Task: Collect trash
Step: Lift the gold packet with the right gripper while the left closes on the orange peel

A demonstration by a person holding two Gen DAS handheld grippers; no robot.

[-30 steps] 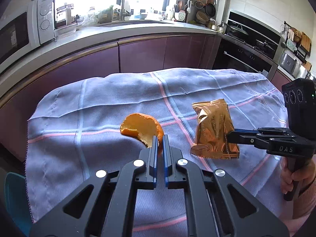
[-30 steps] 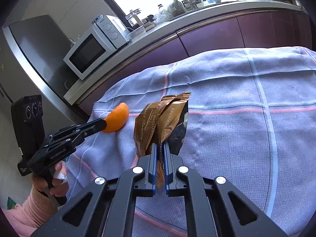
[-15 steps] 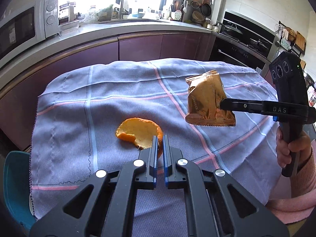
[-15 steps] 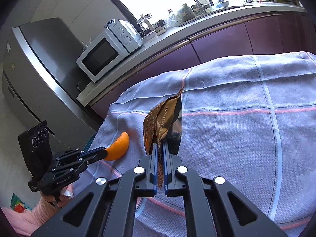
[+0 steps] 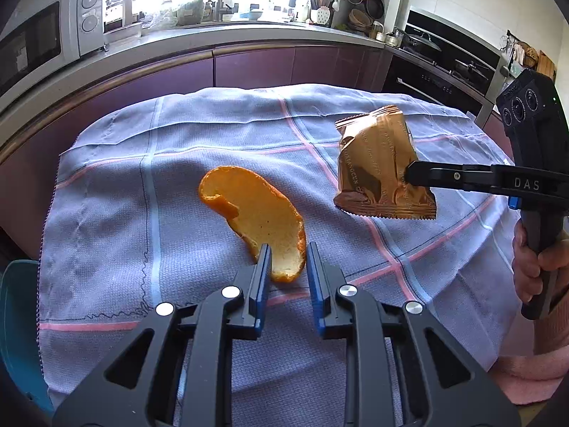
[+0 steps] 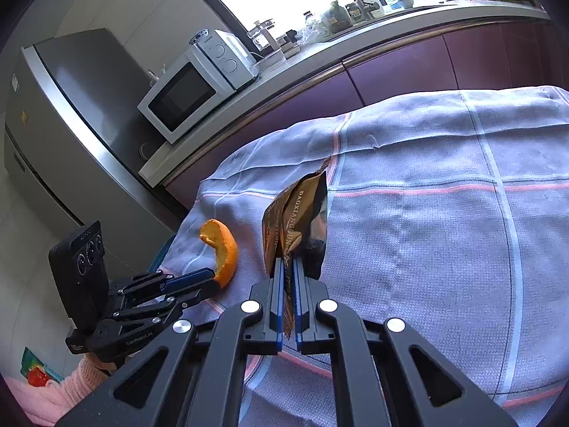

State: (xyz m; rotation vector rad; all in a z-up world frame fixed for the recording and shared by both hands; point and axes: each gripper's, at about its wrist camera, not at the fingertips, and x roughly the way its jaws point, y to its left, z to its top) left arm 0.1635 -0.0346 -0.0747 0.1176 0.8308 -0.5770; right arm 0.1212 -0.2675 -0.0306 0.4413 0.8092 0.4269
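Observation:
A curved orange peel (image 5: 263,213) stands with its lower end between the fingers of my left gripper (image 5: 288,249). The jaws are opening: a gap shows beside the right pad, and the pads no longer press the peel. In the right wrist view the peel (image 6: 222,249) hangs at the left gripper (image 6: 213,279) over the left edge of the table. My right gripper (image 6: 288,263) is shut on the bottom of a crumpled gold-brown snack wrapper (image 6: 302,220) and holds it upright above the cloth. The left wrist view shows that wrapper (image 5: 380,170) pinched at the right gripper (image 5: 409,174).
A blue-grey checked cloth (image 5: 177,185) covers the table. A teal container (image 5: 17,320) sits below the table's left edge, its rim (image 6: 161,252) just showing past the cloth. Purple cabinets, a counter with a microwave (image 6: 192,85) and a fridge lie beyond. Hands in pink sleeves hold both grippers.
The left gripper's jaws have parted from shut, and the peel stands loose between them. The left gripper has drifted towards the table's left edge. The right gripper keeps its hold on the wrapper.

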